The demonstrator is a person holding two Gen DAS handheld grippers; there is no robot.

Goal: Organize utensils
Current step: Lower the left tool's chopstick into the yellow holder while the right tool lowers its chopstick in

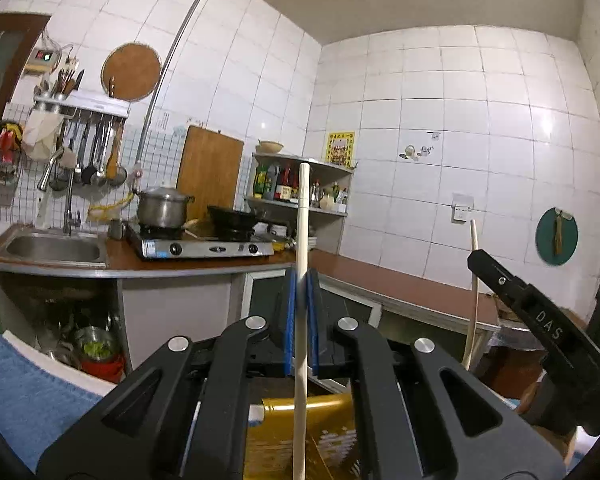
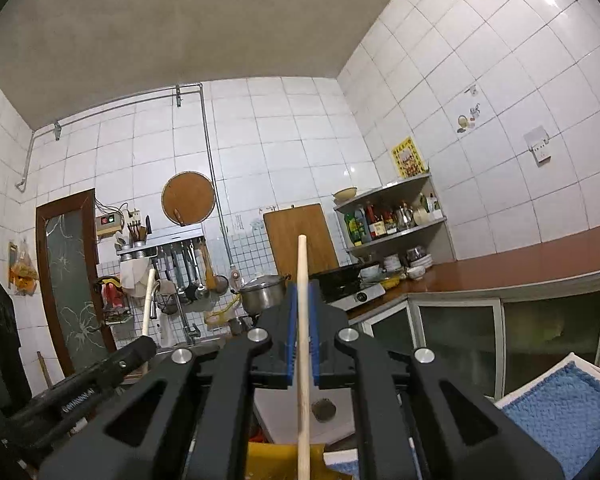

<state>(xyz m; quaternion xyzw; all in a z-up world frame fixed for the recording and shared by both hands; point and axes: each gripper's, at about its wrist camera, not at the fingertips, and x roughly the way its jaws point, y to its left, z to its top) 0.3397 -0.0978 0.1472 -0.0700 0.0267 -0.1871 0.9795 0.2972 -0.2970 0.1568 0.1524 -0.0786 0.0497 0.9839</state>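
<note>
A white-tiled kitchen fills both views, with a brown tabletop (image 1: 400, 284) running along two walls into the corner. At the far left of the left wrist view a steel sink (image 1: 52, 249) is set into the tabletop, and above it a rack of hanging ladles (image 1: 96, 152) is fixed to the wall. Next along, a lidded steel pot (image 1: 163, 206) sits on a two-burner gas stove (image 1: 204, 245), with a dark wok (image 1: 236, 216) on the other burner. A wooden cutting board (image 1: 210, 168) leans upright against the tiles behind them. Further right, a corner shelf (image 1: 300, 184) holds sauce bottles.

In front of all this the left gripper (image 1: 301, 292) has its blue-padded jaws drawn in tight on a pale wooden chopstick (image 1: 302, 240), which stands nearly upright, its tip reaching up in front of the shelf and its lower part running down past a gold-coloured box (image 1: 300, 428) below.

To the right in the same view, the right gripper (image 2: 303, 304) appears from the side, clamped on a second chopstick (image 2: 302, 280) that also points upward. Its own camera shows the blue pads pressed against the stick on both sides, with the stick nearly upright and its tip in front of the cutting board. A blue towel (image 2: 564, 412) lies at the lower right.
</note>
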